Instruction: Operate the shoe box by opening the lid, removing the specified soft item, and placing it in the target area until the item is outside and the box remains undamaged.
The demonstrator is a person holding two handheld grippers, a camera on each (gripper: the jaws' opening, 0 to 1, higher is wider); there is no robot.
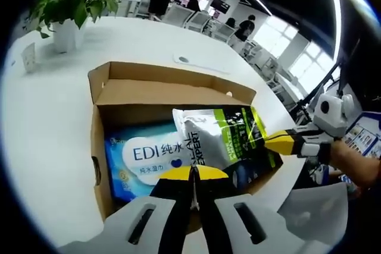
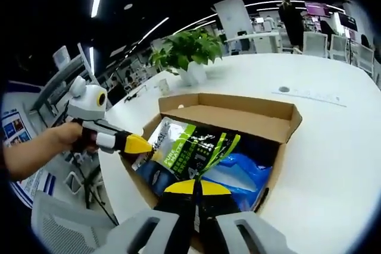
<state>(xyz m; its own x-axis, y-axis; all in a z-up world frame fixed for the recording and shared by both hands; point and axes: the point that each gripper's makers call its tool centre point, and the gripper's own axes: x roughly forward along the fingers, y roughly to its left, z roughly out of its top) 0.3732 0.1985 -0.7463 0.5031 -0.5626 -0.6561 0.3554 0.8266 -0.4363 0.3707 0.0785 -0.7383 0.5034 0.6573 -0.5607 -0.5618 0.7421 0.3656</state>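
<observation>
Already the lid is seen folded back, so opening is judged done; removal is under way and placing is left. Nearest, the left claw (image 1: pixel 191 173) is pressed together at the near edge of the green pouch (image 1: pixel 220 138), apparently pinching it. The right claw (image 2: pixel 196 187) is likewise shut flat, and its yellow tip is seen clamped on the pouch's opposite edge. The pouch is tilted up but lies inside the shoe box (image 1: pixel 172 90), resting over a blue wipes pack (image 1: pixel 143 159). No box damage is visible. Beyond, the white worktop (image 1: pixel 53 123) is seen, with a potted plant (image 1: pixel 71 4) at its far side.
</observation>
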